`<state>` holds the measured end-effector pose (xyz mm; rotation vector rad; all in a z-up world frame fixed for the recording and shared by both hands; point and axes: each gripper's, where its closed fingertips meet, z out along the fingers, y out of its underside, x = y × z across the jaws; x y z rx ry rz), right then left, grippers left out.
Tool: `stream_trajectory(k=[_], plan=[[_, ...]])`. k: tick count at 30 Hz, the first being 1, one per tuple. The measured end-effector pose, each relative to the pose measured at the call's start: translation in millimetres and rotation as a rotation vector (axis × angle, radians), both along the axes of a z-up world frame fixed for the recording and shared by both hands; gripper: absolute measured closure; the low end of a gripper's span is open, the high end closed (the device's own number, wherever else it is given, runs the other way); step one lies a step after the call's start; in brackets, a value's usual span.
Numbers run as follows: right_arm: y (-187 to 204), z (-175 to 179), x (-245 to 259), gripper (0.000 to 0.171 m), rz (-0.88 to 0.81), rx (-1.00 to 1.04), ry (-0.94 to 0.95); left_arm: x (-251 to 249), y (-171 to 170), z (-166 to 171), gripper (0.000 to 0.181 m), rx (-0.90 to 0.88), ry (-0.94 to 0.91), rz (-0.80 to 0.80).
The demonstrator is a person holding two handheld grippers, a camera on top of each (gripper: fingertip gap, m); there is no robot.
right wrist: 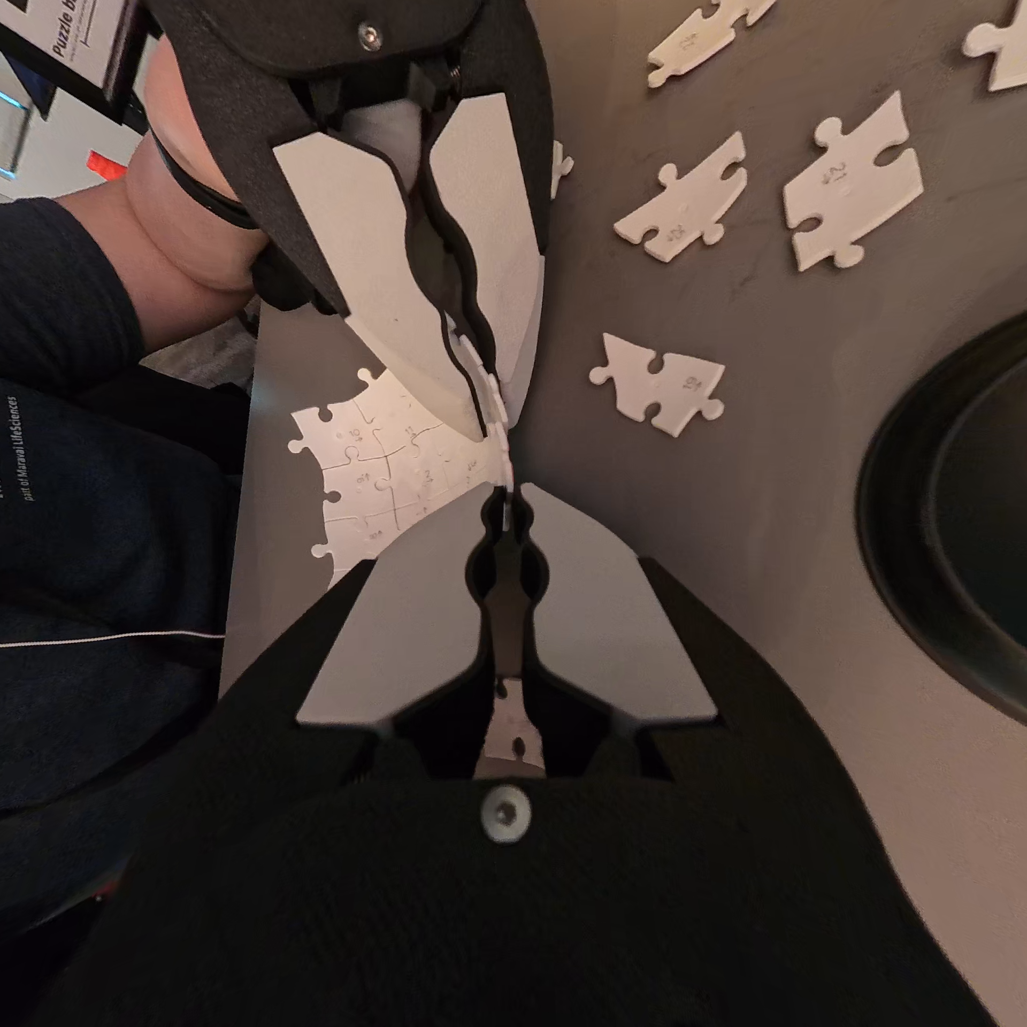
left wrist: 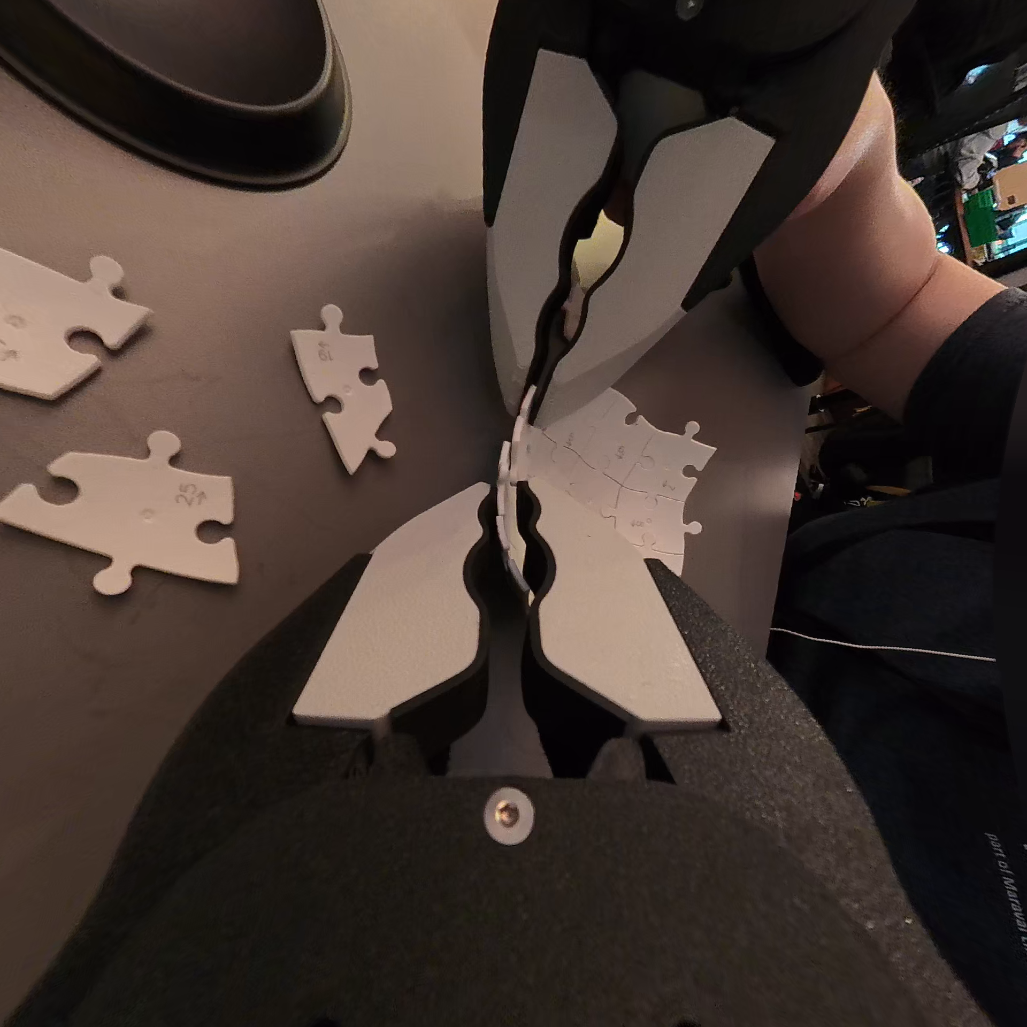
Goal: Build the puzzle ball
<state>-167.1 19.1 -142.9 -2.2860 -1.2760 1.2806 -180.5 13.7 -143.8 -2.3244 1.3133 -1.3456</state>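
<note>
A curved, joined section of white puzzle pieces (left wrist: 628, 478) is held edge-on above the grey table (left wrist: 278, 639), near its edge by the person. My left gripper (left wrist: 507, 494) is shut on one end of its edge. My right gripper (left wrist: 528, 408) comes in from above, facing it, and is shut on the same edge just beyond. In the right wrist view the section (right wrist: 383, 472) spreads to the left, with my right gripper (right wrist: 508, 493) shut on its edge and the left gripper (right wrist: 489, 425) opposite. Loose white pieces (left wrist: 344, 389) (left wrist: 139, 511) (left wrist: 50, 328) lie flat on the table.
A black round tray (left wrist: 222, 122) (right wrist: 917, 528) stands on the far side of the table. More loose pieces (right wrist: 661, 389) (right wrist: 683, 205) (right wrist: 850, 189) lie between it and the grippers. The table edge (left wrist: 778, 500) and the person's arm (left wrist: 889, 278) are close by. A box (right wrist: 72, 39) stands off the table. Both grippers' tips are close together, under 4 cm apart.
</note>
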Motion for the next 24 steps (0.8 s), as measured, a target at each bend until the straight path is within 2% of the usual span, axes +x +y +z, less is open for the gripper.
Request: stream_trajectory(k=[7, 10, 24], plan=[[1, -1, 0, 0.166, 0.001, -0.002, 0.013, 0, 0, 0, 0.176, 0.008, -0.001, 0.001], [0, -3, -3, 0.156, 0.01, 0.007, 0.006, 2, -1, 0, 0.176, 0.014, -0.004, -0.005], [-16, -6, -4, 0.165, 0.096, -0.034, -0.035, 5, -7, 1, 0.176, 0.073, -0.003, -0.059]])
